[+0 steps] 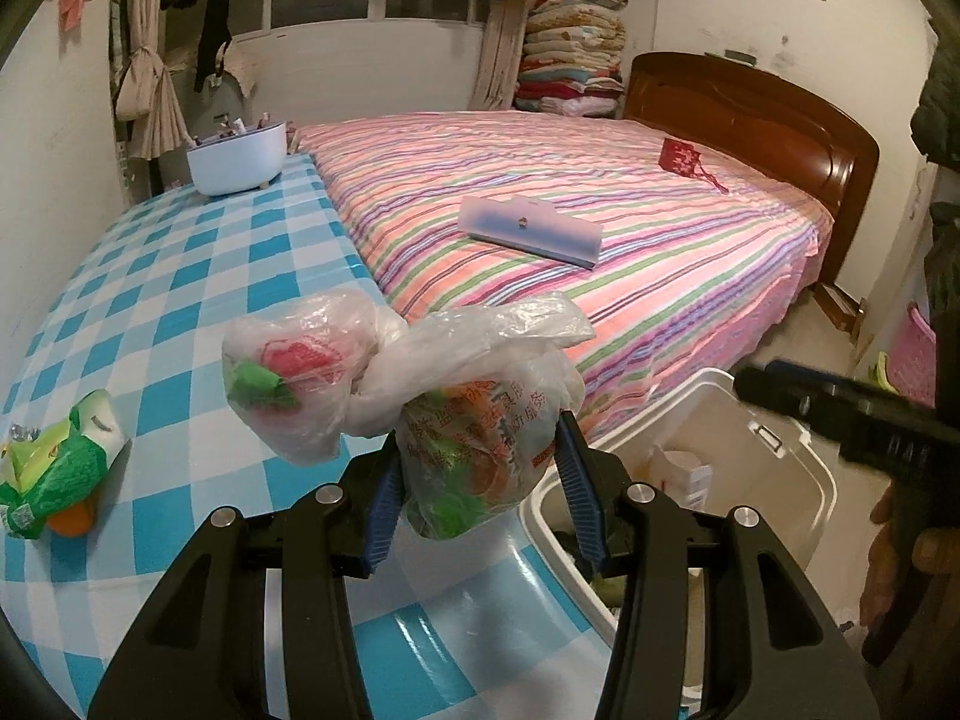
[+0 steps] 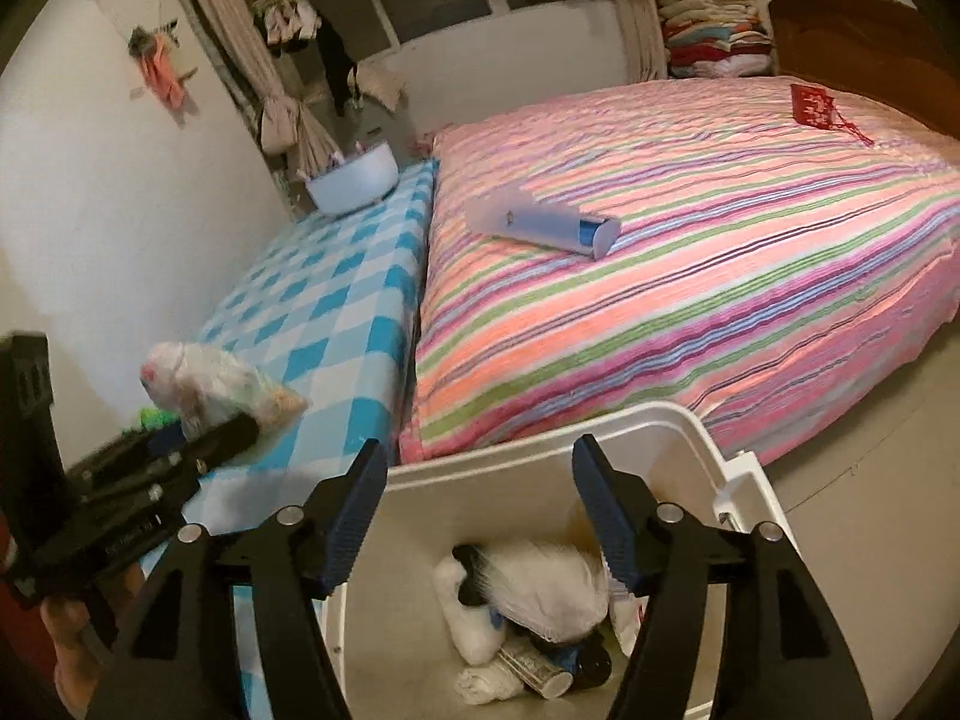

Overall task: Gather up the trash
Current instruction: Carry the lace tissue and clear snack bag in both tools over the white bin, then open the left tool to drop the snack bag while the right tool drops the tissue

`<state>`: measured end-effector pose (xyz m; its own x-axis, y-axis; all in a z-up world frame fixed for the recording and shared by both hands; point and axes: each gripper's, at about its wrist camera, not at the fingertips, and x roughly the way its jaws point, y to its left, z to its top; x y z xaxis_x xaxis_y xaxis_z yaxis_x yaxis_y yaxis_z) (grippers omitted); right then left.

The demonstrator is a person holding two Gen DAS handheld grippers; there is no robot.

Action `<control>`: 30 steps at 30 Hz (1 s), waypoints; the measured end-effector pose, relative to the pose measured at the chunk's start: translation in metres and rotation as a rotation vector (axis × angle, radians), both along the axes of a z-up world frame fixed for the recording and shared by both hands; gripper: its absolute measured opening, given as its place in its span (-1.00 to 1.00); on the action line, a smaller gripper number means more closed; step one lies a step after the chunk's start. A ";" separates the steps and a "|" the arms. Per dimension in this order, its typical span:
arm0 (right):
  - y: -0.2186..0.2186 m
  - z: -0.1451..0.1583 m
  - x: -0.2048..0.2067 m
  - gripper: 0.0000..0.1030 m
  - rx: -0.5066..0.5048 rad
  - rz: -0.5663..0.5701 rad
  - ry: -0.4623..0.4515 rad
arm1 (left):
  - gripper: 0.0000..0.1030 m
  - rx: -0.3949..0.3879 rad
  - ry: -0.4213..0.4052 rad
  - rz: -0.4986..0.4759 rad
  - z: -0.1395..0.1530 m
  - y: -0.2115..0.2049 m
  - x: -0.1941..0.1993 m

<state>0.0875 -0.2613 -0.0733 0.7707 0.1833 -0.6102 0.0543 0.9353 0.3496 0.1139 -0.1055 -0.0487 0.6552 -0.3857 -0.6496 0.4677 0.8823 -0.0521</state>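
Note:
My left gripper (image 1: 480, 450) is shut on a clear plastic bag of trash (image 1: 474, 468), its blue pads pressing both sides. The bag's knotted top (image 1: 300, 378) bulges up and to the left over the blue checked table (image 1: 198, 276). A green wrapper (image 1: 54, 480) lies on the table at the left. Over the white bin (image 2: 540, 426), my right gripper (image 2: 480, 456) is open, with nothing between its pads. Inside the bin lie a white bag (image 2: 540, 594) and other trash. The bin (image 1: 780, 468) stands on the floor to the right of the table.
A bed with a pink striped sheet (image 1: 600, 192) runs along the table's far side, with a pale blue case (image 1: 528, 228) and a red pouch (image 1: 681, 156) on it. A white bowl (image 1: 237, 159) stands at the table's far end. A pink basket (image 1: 915, 354) stands on the floor at the right.

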 end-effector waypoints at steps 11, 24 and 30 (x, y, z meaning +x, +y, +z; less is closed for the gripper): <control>-0.028 0.016 -0.015 0.22 0.078 -0.144 -0.120 | -0.09 -0.004 0.016 -0.085 -0.007 -0.030 -0.014; -0.041 0.022 -0.024 0.22 0.117 -0.210 -0.174 | 0.00 0.029 0.016 -0.200 -0.017 -0.068 -0.038; -0.045 0.023 -0.027 0.22 0.129 -0.236 -0.193 | 0.74 0.027 -0.064 -0.168 -0.005 -0.059 -0.042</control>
<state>0.0608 -0.3062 -0.0501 0.9005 0.0516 -0.4318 0.1857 0.8523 0.4891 0.0721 -0.1649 -0.0539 0.6236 -0.4757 -0.6203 0.6099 0.7924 0.0055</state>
